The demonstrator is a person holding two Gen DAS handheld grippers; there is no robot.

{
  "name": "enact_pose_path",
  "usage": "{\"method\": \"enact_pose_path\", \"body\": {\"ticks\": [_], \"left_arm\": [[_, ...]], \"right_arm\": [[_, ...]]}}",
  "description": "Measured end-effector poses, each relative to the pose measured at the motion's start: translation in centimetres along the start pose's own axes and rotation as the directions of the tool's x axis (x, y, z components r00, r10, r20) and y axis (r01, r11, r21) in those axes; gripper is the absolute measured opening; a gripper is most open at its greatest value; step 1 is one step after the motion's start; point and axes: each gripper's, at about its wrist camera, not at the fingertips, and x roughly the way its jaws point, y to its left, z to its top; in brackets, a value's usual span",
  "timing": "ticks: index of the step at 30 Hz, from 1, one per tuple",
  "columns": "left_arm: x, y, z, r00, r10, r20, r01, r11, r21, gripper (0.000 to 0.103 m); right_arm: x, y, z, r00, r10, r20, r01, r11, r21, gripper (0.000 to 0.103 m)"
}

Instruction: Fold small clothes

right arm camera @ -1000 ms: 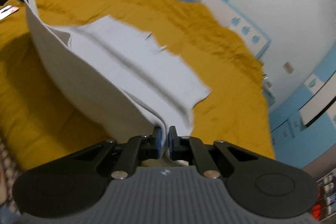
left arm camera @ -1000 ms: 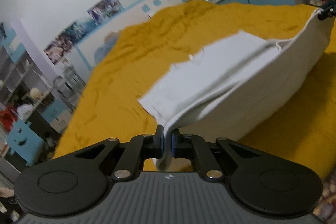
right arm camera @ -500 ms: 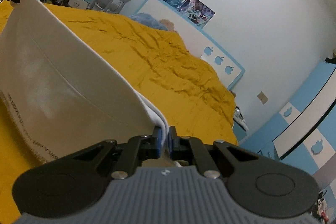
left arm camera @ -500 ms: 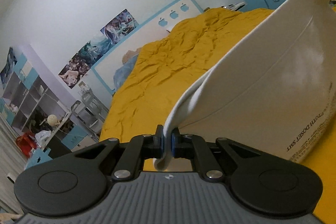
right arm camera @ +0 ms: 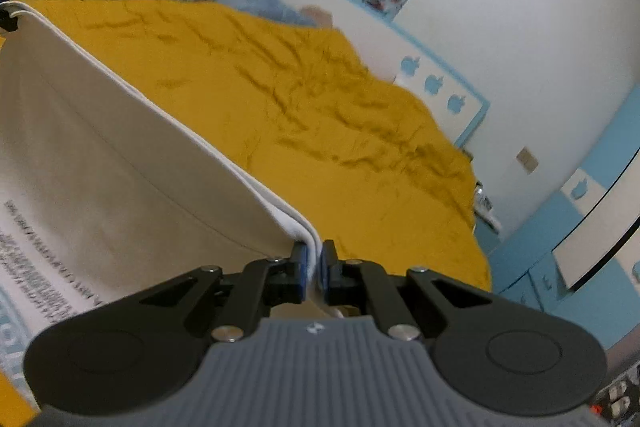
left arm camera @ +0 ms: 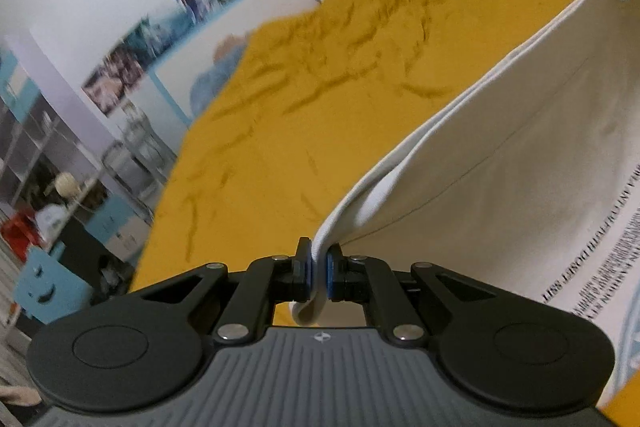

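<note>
Left hand-held gripper (left arm camera: 318, 269) clamped on one doubled edge of the white cotton garment with printed black lettering (left arm camera: 520, 163); right hand-held gripper (right arm camera: 314, 265) pinching the opposite edge. Garment hangs stretched between them, right half of left view, above the rumpled mustard-yellow bedspread (left arm camera: 320, 99). Risks: thin doubled hem slipping free; layers landing misaligned or creased on the wrinkles.

At the bottom of each wrist view we see our left gripper (left arm camera: 319, 273) and right gripper (right arm camera: 314, 269): a grey ribbed housing with a small white emblem at its top centre, black linkage arms with silver screws, round black discs at both lower corners, and black fingers with blue pads.
</note>
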Motion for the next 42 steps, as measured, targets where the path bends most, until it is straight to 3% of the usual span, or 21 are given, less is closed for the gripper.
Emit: {"method": "enact_pose_path", "body": {"ticks": [5,11,12,13,14,16,19,21,23,29,32,35,38,40,41,42], "left_arm": [[2.9,-0.8,-0.8,0.999,-0.015,-0.046,0.013,0.999,-0.046,0.008],[5.7,-0.3,-1.1,0.995,-0.043,-0.094,0.032,0.992,-0.122,0.029],[5.9,0.0,-1.2,0.995,-0.03,-0.093,0.017,0.99,-0.138,0.029],[6.1,0.3,-1.2,0.996,-0.013,-0.093,-0.001,0.988,-0.151,0.031],[6.0,0.7,-1.5,0.995,0.0,-0.098,-0.017,0.985,-0.172,0.032],[5.9,1.6,-1.8,0.996,-0.008,-0.094,-0.012,0.978,-0.21,0.038],[5.4,2.8,-2.4,0.994,-0.019,-0.104,-0.007,0.97,-0.242,0.039],[4.6,3.9,-3.3,0.99,-0.081,-0.111,0.044,0.953,-0.299,0.039],[3.5,5.0,-4.6,0.984,-0.149,-0.102,0.1,0.919,-0.381,0.039],[-0.2,6.9,-9.0,0.949,-0.302,-0.09,0.217,0.834,-0.508,0.041],[-2.1,7.8,-11.7,0.928,-0.364,-0.078,0.245,0.756,-0.608,0.048],[-3.2,8.5,-14.5,0.907,-0.417,-0.057,0.251,0.644,-0.723,0.053],[-4.0,8.2,-17.5,0.871,-0.49,-0.029,0.256,0.504,-0.825,0.053],[-4.1,7.8,-19.0,0.857,-0.516,-0.011,0.251,0.436,-0.864,0.054],[-4.2,7.6,-19.7,0.853,-0.521,-0.003,0.245,0.406,-0.88,0.054],[-4.2,7.5,-20.2,0.852,-0.523,0.018,0.246,0.371,-0.895,0.052]], "right_arm": [[5.5,2.3,-1.8,0.998,0.001,-0.059,0.0,1.0,0.005,0.0],[9.6,3.5,-3.7,0.995,-0.037,-0.096,0.044,0.996,0.074,0.007],[10.2,3.2,-3.8,0.993,-0.053,-0.104,0.064,0.992,0.106,0.022],[10.4,3.1,-3.9,0.992,-0.061,-0.108,0.075,0.989,0.131,0.042],[10.6,2.8,-4.1,0.991,-0.074,-0.11,0.091,0.983,0.161,0.051],[10.4,1.9,-4.5,0.991,-0.088,-0.103,0.109,0.967,0.229,0.055],[9.9,1.2,-5.3,0.991,-0.057,-0.118,0.089,0.954,0.287,0.055],[9.2,0.8,-6.1,0.991,-0.009,-0.133,0.053,0.942,0.331,0.055],[7.9,0.4,-7.0,0.988,0.054,-0.144,0.007,0.92,0.392,0.055],[3.6,-0.8,-10.9,0.953,0.225,-0.202,-0.067,0.808,0.585,0.055],[1.1,-1.4,-13.4,0.934,0.283,-0.218,-0.066,0.737,0.672,0.057],[-1.4,-2.1,-16.7,0.917,0.329,-0.226,-0.037,0.634,0.773,0.064],[-3.1,-2.1,-20.1,0.909,0.345,-0.235,0.018,0.53,0.848,0.069],[-3.9,-1.9,-22.5,0.904,0.364,-0.227,0.045,0.446,0.894,0.069],[-4.2,-1.9,-23.8,0.9,0.383,-0.209,0.051,0.384,0.922,0.068],[-4.4,-1.7,-25.3,0.898,0.403,-0.174,0.052,0.296,0.954,0.067]]}}
